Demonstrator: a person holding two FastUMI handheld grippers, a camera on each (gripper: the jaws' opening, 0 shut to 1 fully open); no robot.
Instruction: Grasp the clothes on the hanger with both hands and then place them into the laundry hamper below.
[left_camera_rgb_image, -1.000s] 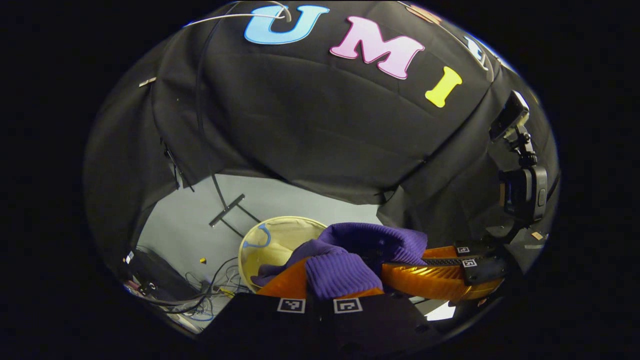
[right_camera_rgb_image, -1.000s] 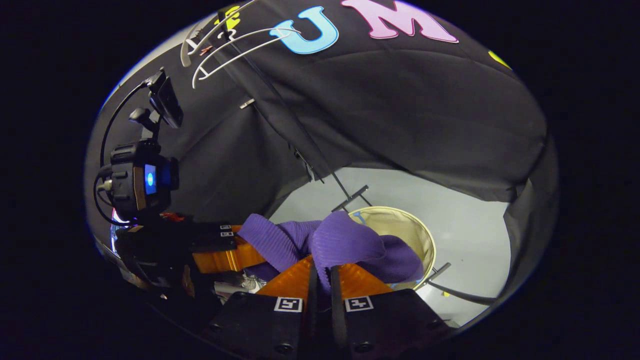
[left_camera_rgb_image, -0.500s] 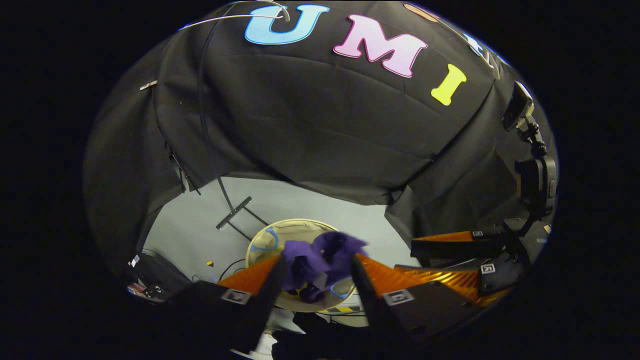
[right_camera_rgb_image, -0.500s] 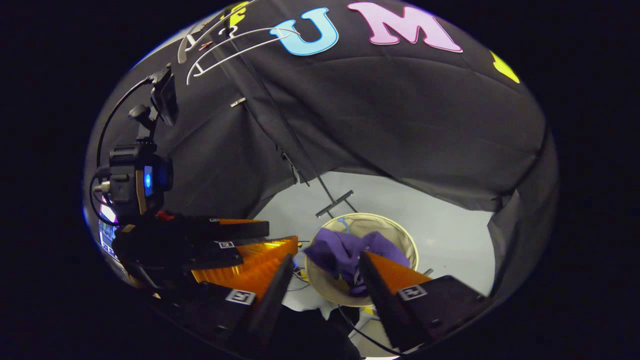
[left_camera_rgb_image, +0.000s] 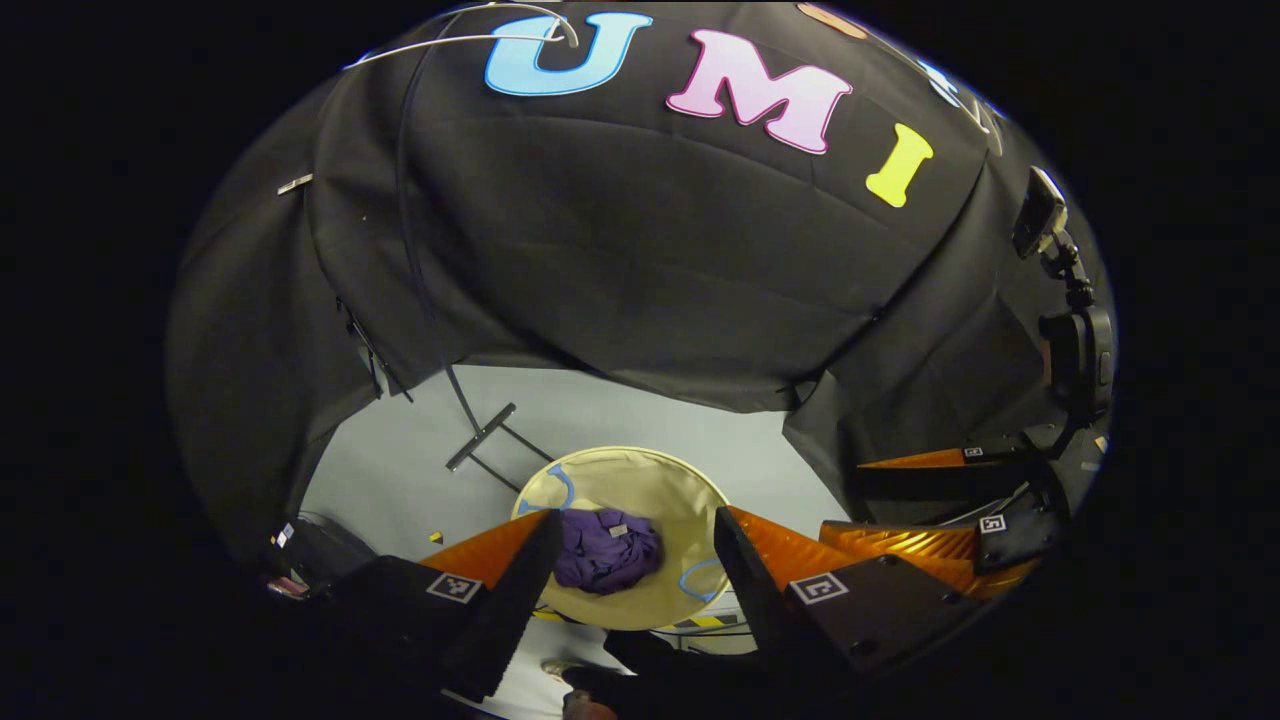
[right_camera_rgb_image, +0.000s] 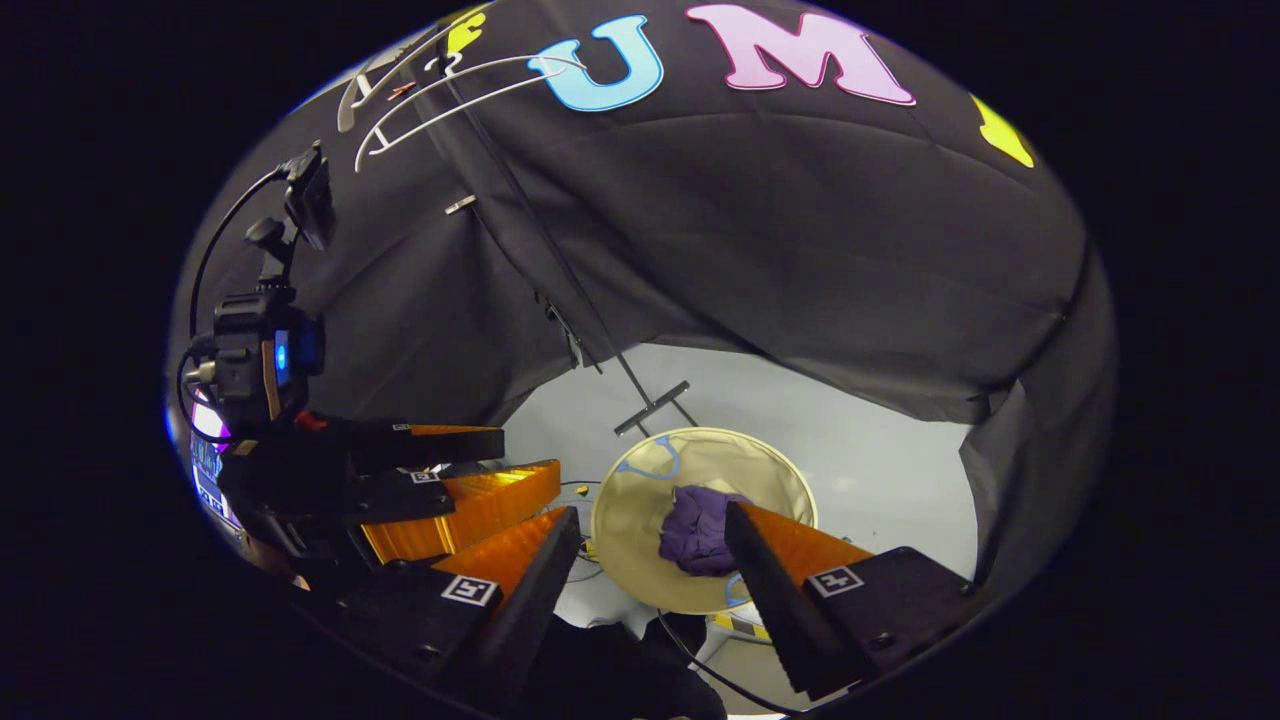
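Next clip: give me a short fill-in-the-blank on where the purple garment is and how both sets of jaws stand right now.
1. The purple garment lies crumpled inside the round ____.
2. The left gripper has its jaws ____.
3. The right gripper holds ____ between its jaws.
4. The white hangers near the top hang ____.

Missing words: hamper; open; nothing; bare

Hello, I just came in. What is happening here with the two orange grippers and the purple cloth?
A person is holding two grippers above a round laundry hamper on the floor. The purple garment lies crumpled inside the hamper, and neither gripper touches it. The left gripper and the right gripper are both open, with their jaws spread wide. White hangers hang bare at the top of the booth. The garment appears to be delivered, so the placing step looks done.
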